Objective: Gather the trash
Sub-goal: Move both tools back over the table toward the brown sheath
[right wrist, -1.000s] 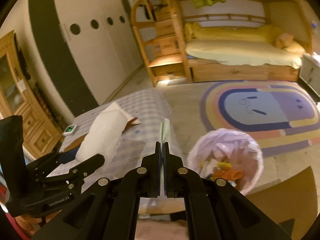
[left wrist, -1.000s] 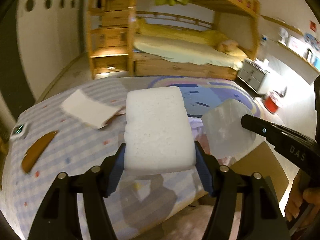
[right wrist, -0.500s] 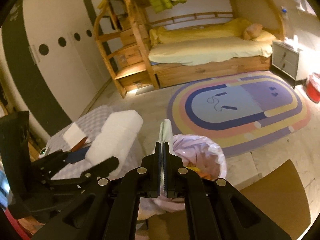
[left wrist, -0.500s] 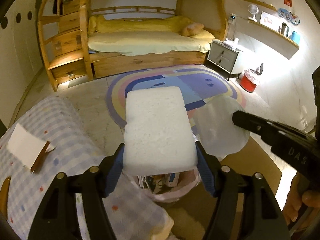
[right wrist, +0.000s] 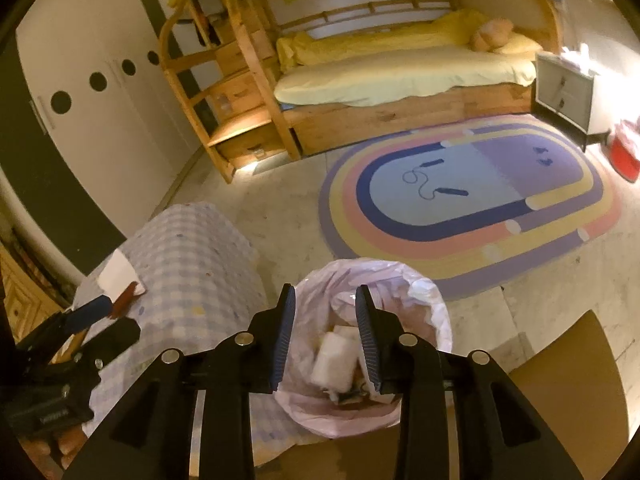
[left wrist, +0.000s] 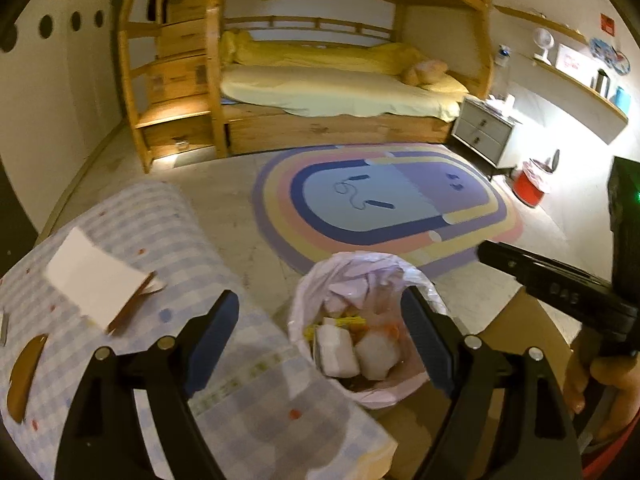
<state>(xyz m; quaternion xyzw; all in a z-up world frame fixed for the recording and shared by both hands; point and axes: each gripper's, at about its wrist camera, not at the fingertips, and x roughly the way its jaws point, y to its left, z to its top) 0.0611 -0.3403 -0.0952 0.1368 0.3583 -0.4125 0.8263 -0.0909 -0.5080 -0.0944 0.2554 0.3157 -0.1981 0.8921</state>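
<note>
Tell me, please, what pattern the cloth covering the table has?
The tablecloth has a pale blue-and-white check with scattered coloured dots, clearest in the left wrist view.

**Little legible lettering in view**

From the left wrist camera, the black body of the right gripper (left wrist: 560, 292) carries embossed letters that look like "DAS", blurred and low in contrast. A small red sign on the far wall (left wrist: 607, 24) and a white card with red print on the wall shelf (left wrist: 572, 60) both bear marks too small to read. In the right wrist view, the black left gripper (right wrist: 52, 416) has a faint label that cannot be made out.
</note>
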